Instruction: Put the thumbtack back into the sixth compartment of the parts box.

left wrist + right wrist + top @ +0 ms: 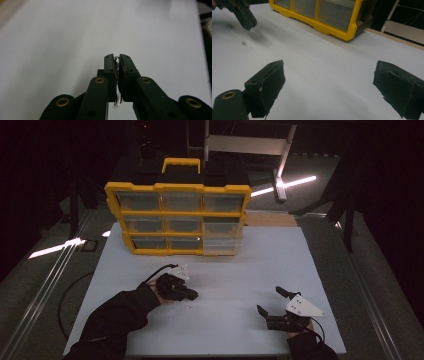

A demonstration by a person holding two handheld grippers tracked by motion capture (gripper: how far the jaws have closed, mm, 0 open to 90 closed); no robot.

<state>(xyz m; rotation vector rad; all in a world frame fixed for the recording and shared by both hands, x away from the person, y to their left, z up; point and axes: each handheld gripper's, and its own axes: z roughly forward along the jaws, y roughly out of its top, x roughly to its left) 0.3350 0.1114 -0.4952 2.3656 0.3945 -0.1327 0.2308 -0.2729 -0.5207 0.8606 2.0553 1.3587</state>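
A small pale part, too tiny to identify, sits pinched between the fingers of the left gripper at the lower centre of the left gripper view, a white sliver peeking out beneath the closed pads. In the high view that gripper hangs just left of centre over the white surface, its tips angled down and to the right. A second small piece lies loose on the surface directly below those tips; in the right gripper view it shows as a speck at the upper left, near the left gripper's dark tip.

The right gripper rests at the lower right of the high view, its fingers spread wide with nothing between them.

A yellow drawer organiser stands at the top centre of the high view, its clear drawers appearing closed apart from the lower right one, which seems to stand slightly proud.

The step in hand looks like the pick-up of the part from the surface, with the grip just secured. The next move likely calls for carrying it up the frame to the organiser without loosening the pinch, and the free right gripper may be needed to pull a drawer open. A part this slight could slip out unnoticed.
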